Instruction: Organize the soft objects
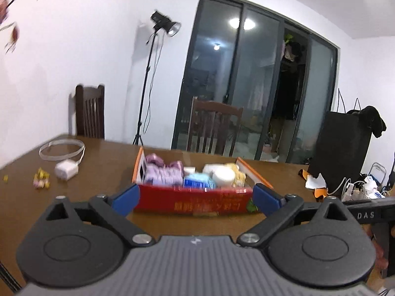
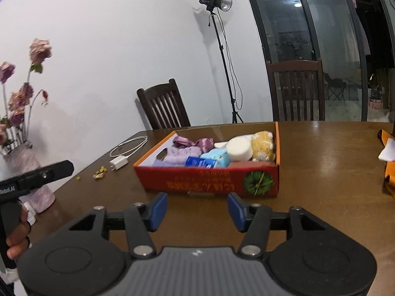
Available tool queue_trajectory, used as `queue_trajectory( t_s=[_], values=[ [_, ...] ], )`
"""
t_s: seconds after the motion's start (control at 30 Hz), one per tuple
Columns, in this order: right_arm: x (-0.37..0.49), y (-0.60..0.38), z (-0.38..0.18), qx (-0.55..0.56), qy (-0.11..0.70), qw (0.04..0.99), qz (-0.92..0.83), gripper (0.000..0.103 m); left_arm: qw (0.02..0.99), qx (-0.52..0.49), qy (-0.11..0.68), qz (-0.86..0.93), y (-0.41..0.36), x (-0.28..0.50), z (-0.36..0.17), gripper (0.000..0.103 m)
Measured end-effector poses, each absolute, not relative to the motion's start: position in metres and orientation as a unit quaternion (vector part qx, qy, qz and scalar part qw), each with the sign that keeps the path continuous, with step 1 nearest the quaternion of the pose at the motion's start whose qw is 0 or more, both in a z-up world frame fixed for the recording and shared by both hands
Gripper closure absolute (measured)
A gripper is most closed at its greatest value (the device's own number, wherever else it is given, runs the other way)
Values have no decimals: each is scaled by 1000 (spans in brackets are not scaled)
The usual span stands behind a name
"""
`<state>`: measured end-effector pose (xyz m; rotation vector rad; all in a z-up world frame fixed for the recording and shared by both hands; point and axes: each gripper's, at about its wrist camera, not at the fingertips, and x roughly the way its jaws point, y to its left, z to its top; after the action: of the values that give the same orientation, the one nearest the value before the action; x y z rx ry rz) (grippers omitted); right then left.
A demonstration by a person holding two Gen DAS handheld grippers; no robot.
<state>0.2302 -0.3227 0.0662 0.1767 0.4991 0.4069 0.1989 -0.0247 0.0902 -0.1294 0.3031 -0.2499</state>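
A red and orange cardboard box [image 1: 192,203] [image 2: 209,181] stands on the brown table. It holds soft things: a purple fabric piece [image 1: 163,174] [image 2: 181,154], a blue pack [image 1: 198,181] [image 2: 207,160], a white round sponge [image 1: 223,175] [image 2: 239,149] and a yellow plush [image 1: 238,175] [image 2: 263,145]. My left gripper [image 1: 195,198] is open and empty just in front of the box. My right gripper [image 2: 197,209] is open and empty, a short way before the box's front wall.
A white charger with coiled cable [image 1: 65,169] [image 2: 119,162] and small dried petals [image 1: 42,178] [image 2: 100,172] lie left of the box. A vase of dried roses [image 2: 22,148] stands at the table's left edge. Two dark chairs [image 2: 163,104] and a light stand [image 2: 223,56] are behind. Orange and white items [image 2: 388,157] lie at right.
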Motion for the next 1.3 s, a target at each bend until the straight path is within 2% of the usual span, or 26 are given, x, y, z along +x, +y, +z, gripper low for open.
queue_trajectory(
  t_s=[0.37, 0.77, 0.93, 1.03, 1.3],
  values=[
    [187, -311, 38, 95, 260, 943, 184, 46, 981, -51, 144, -117, -20, 160, 63, 1],
    [109, -283, 29, 31, 169, 971, 164, 44, 992, -17, 103, -76, -12, 85, 49, 0],
    [63, -277, 25, 35, 130, 981, 143, 21, 994, 13, 90, -52, -16, 47, 41, 0],
    [40, -277, 23, 49, 119, 983, 130, 13, 995, 10, 85, -47, -17, 30, 41, 0],
    [10, -272, 24, 46, 107, 985, 125, 5, 993, -18, 95, -67, -16, 12, 42, 0]
  ],
)
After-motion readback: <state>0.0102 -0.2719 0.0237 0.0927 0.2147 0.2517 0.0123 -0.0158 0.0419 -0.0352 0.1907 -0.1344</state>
